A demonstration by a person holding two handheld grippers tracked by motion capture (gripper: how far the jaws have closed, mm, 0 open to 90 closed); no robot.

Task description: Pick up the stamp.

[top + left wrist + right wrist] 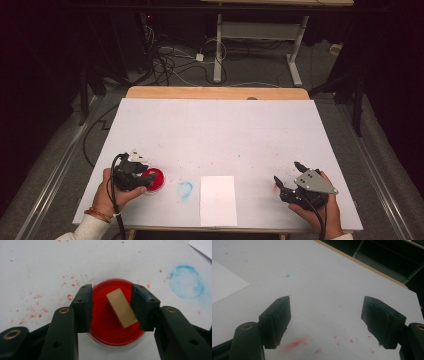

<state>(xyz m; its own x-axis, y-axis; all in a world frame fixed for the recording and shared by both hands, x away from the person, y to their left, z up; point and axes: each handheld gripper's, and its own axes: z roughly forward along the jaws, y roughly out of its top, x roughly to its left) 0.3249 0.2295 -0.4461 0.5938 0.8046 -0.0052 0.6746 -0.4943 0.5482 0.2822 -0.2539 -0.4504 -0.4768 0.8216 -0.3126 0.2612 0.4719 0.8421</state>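
A shallow round dish of red ink (105, 331) sits at the table's front left (156, 178). In it lies a small wooden block (121, 308), flat and turned at an angle. My left gripper (112, 307) straddles the block with a jaw on each side. A gap shows between the left pad and the block, and the right pad is close to its lower corner. The same gripper (145, 175) is in the high view, held in a hand at the dish. Over bare table at the front right, my right gripper (286, 171) (325, 305) stands wide open with nothing between its jaws.
A white sheet of paper (218, 200) lies at the front middle, with a blue ring stain (184, 189) (186, 282) between it and the dish. Red specks and a smear (295, 343) mark the white table top (215, 130). Cables and a desk frame stand beyond the far edge.
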